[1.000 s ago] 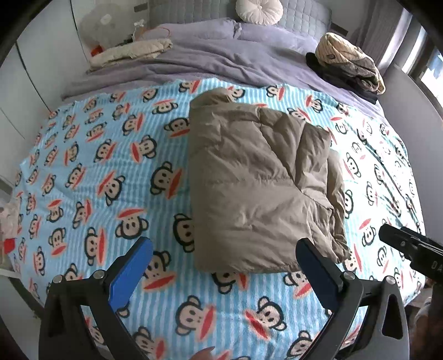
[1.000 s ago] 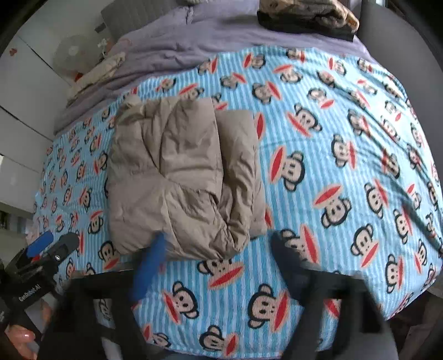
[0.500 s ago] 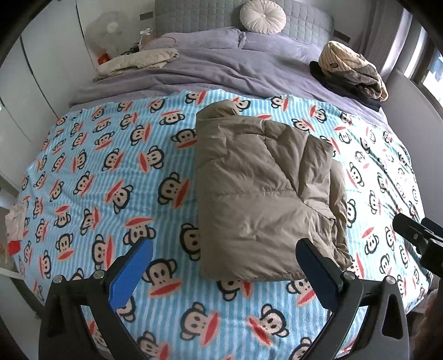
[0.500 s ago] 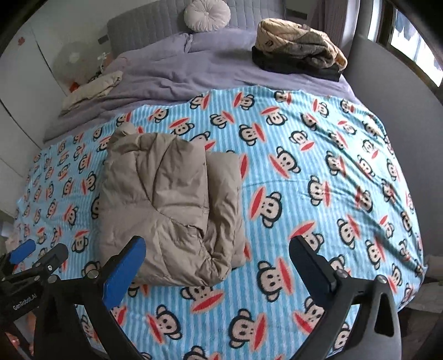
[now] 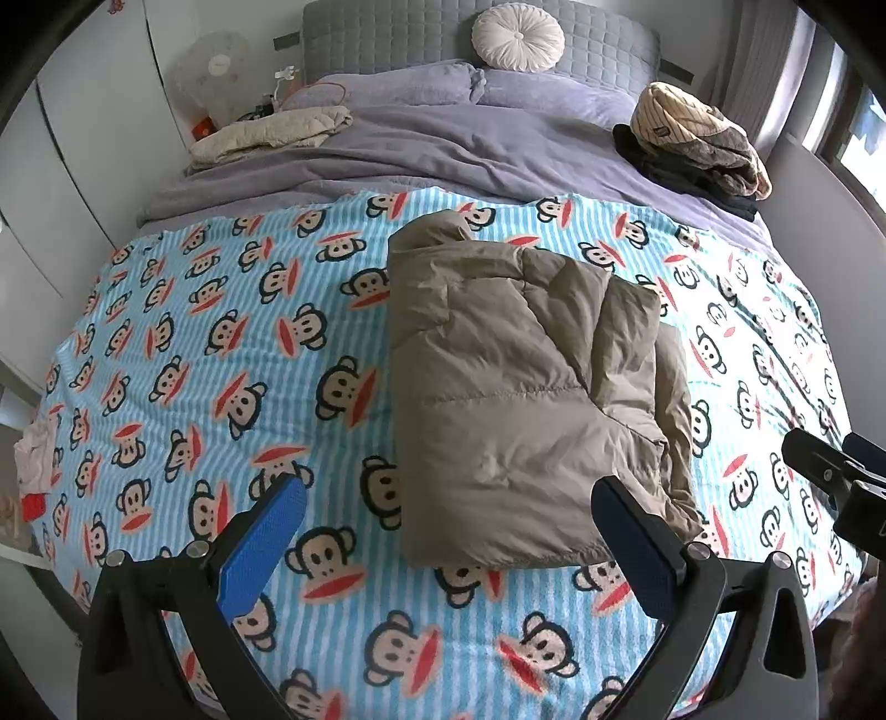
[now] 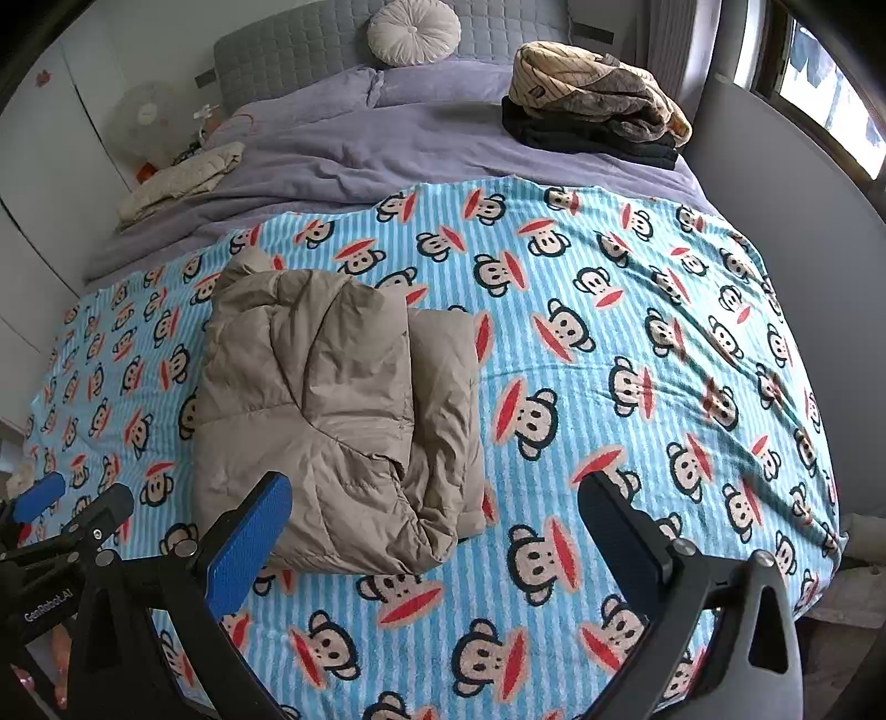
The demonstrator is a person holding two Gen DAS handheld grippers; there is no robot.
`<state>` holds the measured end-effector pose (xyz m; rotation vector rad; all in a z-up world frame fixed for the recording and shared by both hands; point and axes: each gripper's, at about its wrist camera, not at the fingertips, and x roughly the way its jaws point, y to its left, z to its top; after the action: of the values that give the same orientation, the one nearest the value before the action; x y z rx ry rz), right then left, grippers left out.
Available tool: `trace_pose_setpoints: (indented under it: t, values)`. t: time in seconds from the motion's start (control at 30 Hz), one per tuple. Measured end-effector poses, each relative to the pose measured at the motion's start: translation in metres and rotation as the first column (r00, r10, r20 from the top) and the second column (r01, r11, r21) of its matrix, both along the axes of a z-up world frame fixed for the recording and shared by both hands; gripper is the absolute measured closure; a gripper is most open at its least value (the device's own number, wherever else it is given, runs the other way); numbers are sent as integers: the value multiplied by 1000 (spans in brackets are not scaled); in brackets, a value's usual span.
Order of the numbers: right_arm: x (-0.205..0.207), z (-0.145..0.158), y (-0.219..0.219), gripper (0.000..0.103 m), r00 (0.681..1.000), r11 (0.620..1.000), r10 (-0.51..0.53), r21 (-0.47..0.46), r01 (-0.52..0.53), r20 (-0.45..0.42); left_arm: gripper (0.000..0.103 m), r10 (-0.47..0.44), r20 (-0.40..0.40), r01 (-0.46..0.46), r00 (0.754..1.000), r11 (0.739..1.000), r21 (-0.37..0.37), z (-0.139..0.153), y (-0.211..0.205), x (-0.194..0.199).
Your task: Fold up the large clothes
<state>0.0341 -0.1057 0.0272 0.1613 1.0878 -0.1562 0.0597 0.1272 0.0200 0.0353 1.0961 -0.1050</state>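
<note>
Folding looks nearly done: puffy khaki quilted jacket (image 5: 526,399) lies bundled on the blue monkey-print blanket (image 5: 221,343). Left gripper (image 5: 448,531) and right gripper (image 6: 432,531) hang spread, empty. Probably tuck its loose right-hand edge under, pressing gently.

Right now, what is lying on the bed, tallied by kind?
Folded tan puffer jacket on the monkey blanket: 1
Clothing piles on the purple duvet: 2, a cream one at left and a striped, brown and black one at right
Round cushion: 1
Total: 4 items on the bedding
</note>
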Motion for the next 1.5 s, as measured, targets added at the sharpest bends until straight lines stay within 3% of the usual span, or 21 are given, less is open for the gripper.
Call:
trace_pose_setpoints:
  t: [1.5]
  values:
    - [0,0,1,0,1000,1000,1,-2,-1,-2,0,2,2,-2,1000,1000,13,1,1,1]
